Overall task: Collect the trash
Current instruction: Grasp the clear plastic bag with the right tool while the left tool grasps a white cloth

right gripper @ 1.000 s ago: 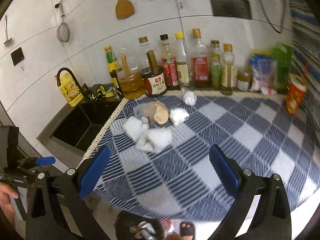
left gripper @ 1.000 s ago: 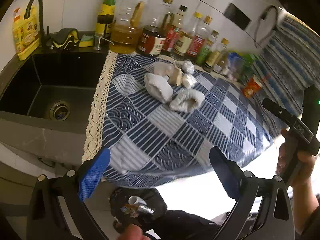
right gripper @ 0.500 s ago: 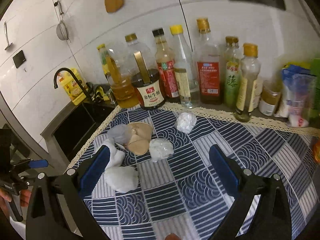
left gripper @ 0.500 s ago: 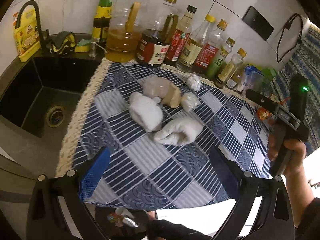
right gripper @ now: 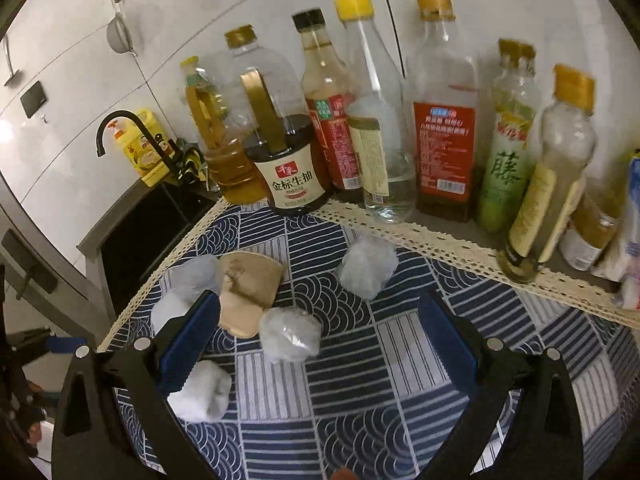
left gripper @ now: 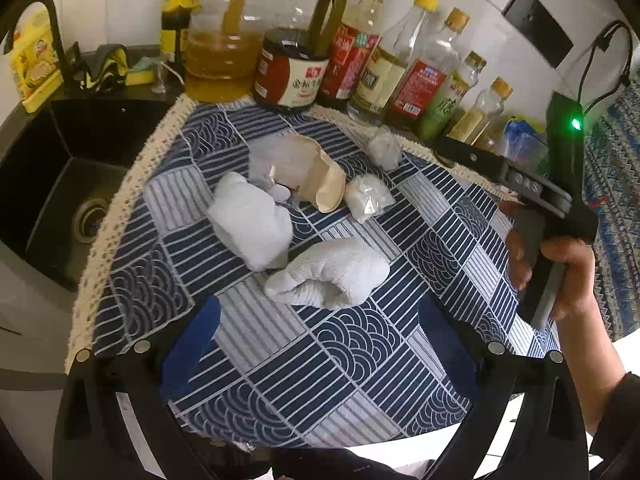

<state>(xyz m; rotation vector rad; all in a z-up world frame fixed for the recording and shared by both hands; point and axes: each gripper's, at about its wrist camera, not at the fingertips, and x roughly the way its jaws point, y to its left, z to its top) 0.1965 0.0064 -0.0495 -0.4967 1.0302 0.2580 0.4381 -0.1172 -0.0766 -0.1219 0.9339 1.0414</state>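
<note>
Both jaws stood wide and empty; the right gripper (right gripper: 318, 334) had closed in, a crumpled wad (right gripper: 290, 334) now between them, ready for pickup.

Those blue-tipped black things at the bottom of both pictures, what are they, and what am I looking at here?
They are hand-held tongs with a camera on each, looking forward along the fingers. One picture is from the left tongs, the other from the right tongs; a hand holding the right one shows in the left view. Both are open and hold nothing. On the blue patterned cloth lie crumpled white tissues, small plastic wads and a brown paper scrap. Sauce bottles line the wall, and a black sink sits to the left.
</note>
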